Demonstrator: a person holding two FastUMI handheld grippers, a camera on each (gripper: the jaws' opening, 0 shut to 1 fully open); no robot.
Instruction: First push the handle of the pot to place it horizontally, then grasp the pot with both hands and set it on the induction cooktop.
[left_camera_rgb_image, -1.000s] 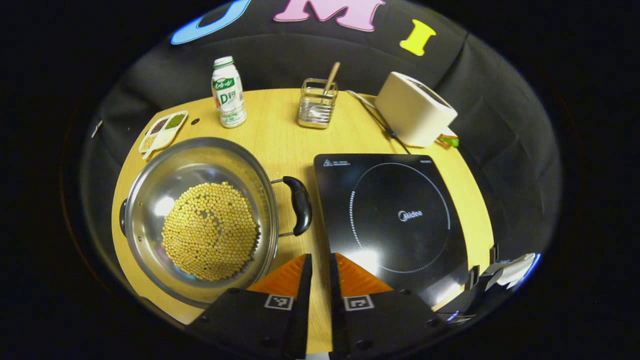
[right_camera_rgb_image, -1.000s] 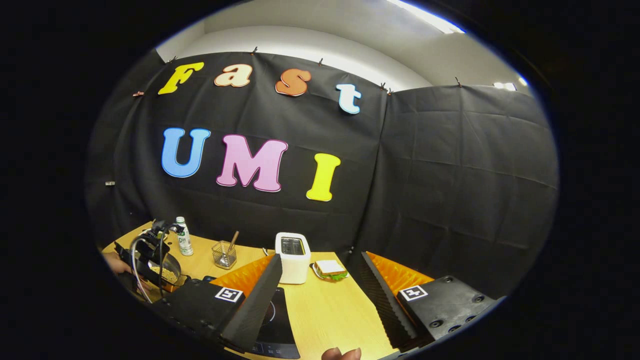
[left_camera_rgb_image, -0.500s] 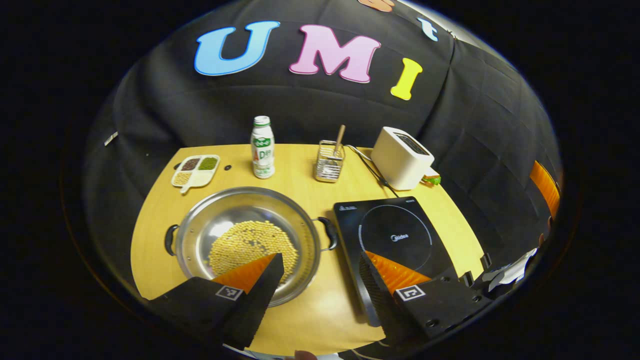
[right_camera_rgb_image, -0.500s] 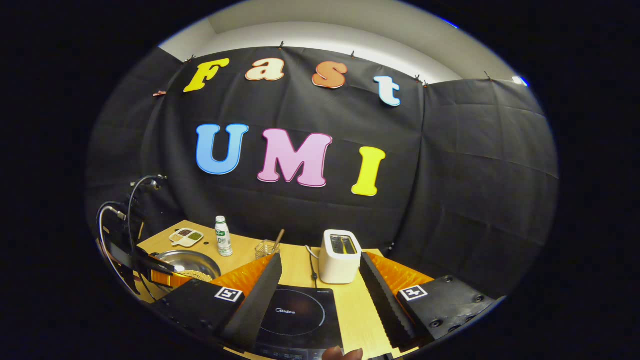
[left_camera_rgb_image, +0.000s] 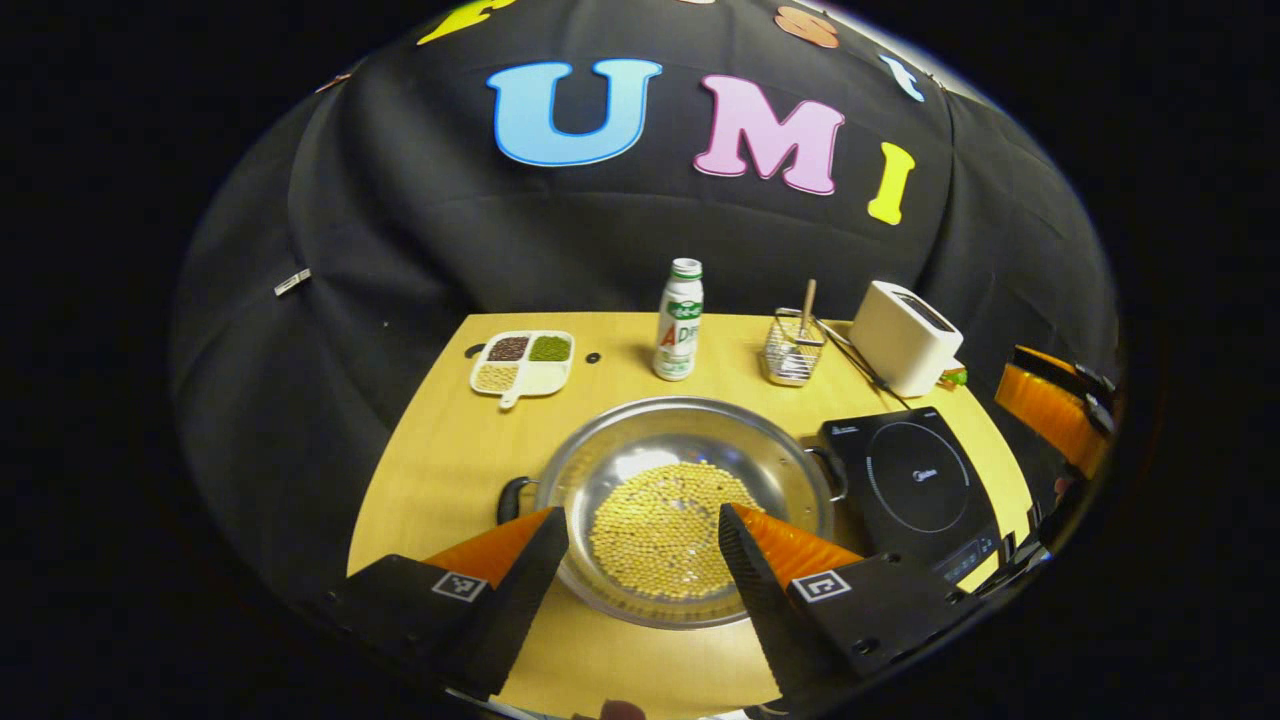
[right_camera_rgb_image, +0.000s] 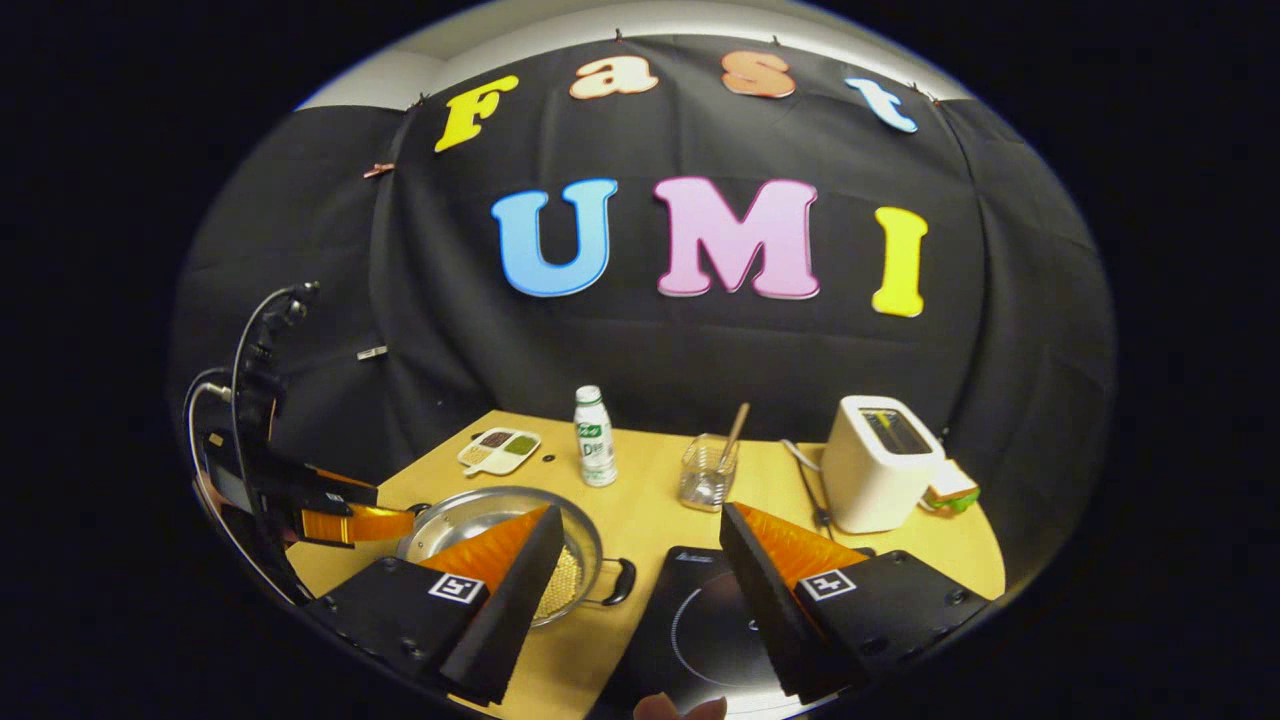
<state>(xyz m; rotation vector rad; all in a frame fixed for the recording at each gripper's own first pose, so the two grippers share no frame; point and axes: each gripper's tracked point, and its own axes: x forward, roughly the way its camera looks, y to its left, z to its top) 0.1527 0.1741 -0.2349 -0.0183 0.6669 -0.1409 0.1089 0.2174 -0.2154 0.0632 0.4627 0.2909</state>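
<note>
While both tools hang above the near edge of the counter (left_camera_rgb_image: 440, 440), the pot (left_camera_rgb_image: 685, 505) sits at the lower centre of the left gripper view, a wide steel pan with a layer of pale yellow beans (left_camera_rgb_image: 665, 530) in its bottom. Its two dark handles lie on a line running left to right across the frame: the left handle (left_camera_rgb_image: 510, 497) at the pan's left rim, the right handle (left_camera_rgb_image: 832, 472) at its right rim, just beside the induction cooktop (left_camera_rgb_image: 915, 490), which lies to the pot's right. The left tool (left_camera_rgb_image: 643, 530) has its fingers spread wide apart and holds nothing; the pot lies straight ahead of it and below, so it appears to be the nearer tool to the left handle. In the right gripper view the right tool (right_camera_rgb_image: 640, 535) is likewise spread open and empty, with the pot at lower left of the frame and the cooktop directly below it; the right handle (right_camera_rgb_image: 622, 580) lies between the two, so this tool seems the nearer one to that side. The handle line already looks horizontal, so the next step is likely the two-sided grasp. Farther back stand a bottle (left_camera_rgb_image: 680, 320), a sectioned dish (left_camera_rgb_image: 522, 360), a wire holder (left_camera_rgb_image: 793, 345) and a toaster (left_camera_rgb_image: 905, 335).
</note>
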